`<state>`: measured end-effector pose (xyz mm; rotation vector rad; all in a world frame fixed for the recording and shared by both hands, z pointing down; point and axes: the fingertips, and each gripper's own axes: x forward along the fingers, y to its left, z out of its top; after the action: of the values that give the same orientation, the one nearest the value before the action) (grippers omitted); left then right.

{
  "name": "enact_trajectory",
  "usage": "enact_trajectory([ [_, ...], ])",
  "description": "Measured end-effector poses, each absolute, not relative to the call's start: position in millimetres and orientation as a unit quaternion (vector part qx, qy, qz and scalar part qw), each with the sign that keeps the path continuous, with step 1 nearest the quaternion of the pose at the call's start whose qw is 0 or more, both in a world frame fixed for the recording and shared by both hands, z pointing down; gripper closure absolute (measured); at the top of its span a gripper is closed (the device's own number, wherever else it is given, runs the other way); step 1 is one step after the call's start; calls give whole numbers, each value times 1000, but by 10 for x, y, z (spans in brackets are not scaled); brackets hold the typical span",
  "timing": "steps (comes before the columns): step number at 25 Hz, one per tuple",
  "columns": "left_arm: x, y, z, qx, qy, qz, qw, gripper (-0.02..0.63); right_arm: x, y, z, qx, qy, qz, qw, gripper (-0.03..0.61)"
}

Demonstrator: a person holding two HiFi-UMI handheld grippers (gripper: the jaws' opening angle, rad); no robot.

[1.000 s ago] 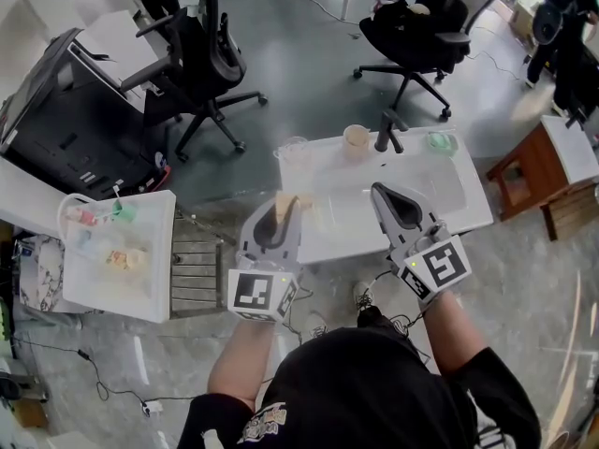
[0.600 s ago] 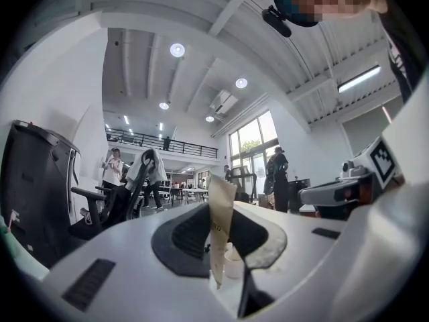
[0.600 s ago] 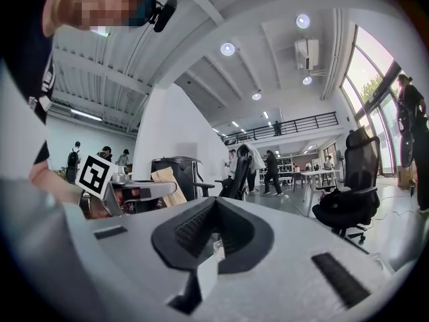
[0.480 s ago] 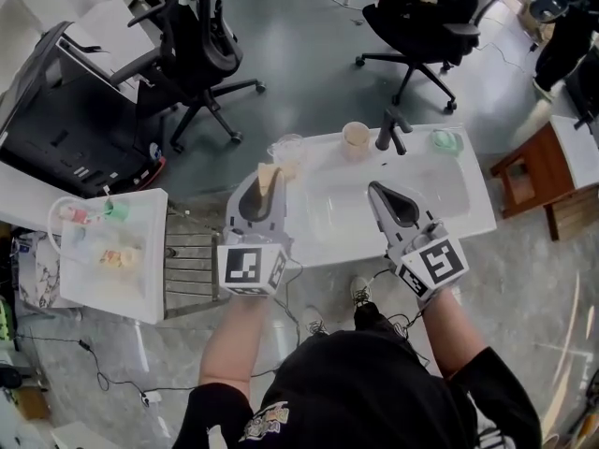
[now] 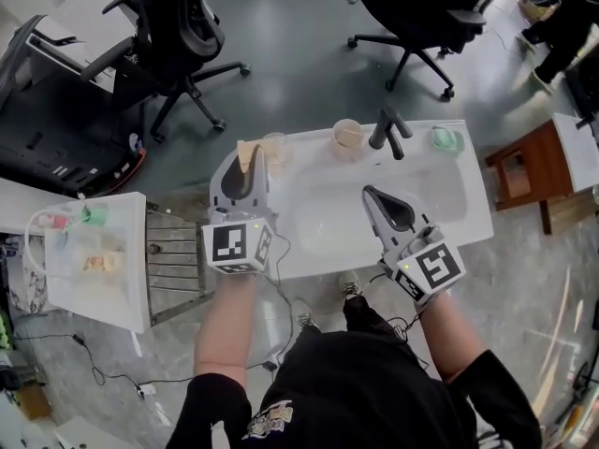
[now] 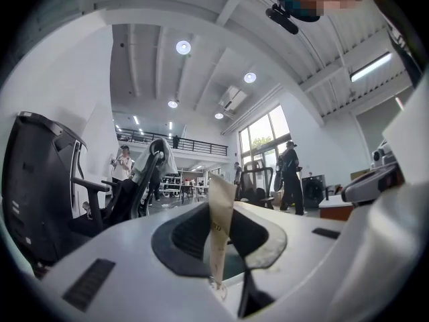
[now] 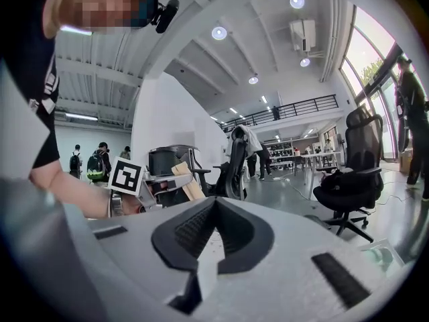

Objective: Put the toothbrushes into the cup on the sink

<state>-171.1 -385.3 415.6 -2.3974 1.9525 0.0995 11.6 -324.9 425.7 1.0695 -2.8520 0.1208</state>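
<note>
The left tool (image 5: 245, 165) grips a tan toothbrush pack (image 5: 249, 152), held just beside the clear cup (image 5: 275, 146) at the sink's (image 5: 460, 206) left corner. The right tool (image 5: 372, 195) is closed and empty above the basin.

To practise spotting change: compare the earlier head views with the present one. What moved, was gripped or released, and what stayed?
The left gripper, clamped on a tan paper packet throughout, has moved from the front left edge of the sink toward its far left corner, near the clear cup. Nothing was taken or released. The right gripper stays shut and empty over the sink; the tan cup stays put.
</note>
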Motion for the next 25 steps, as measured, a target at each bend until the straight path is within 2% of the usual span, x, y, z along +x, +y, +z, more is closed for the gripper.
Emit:
enact_trajectory([
  [13,-1869,-4409,5194,-752,657,-18,-56,549,63,-3699,4570,338,-936,63,70,572],
  [22,-1917,-4465,5499,-744,660,-51,-84,547,-43,-3817,4623,332,-938,71,65,572],
  [25,-1894,-4443,5469,-752,652,-51,-82,501,-62,-3813,4608,333,-938,72,62,572],
])
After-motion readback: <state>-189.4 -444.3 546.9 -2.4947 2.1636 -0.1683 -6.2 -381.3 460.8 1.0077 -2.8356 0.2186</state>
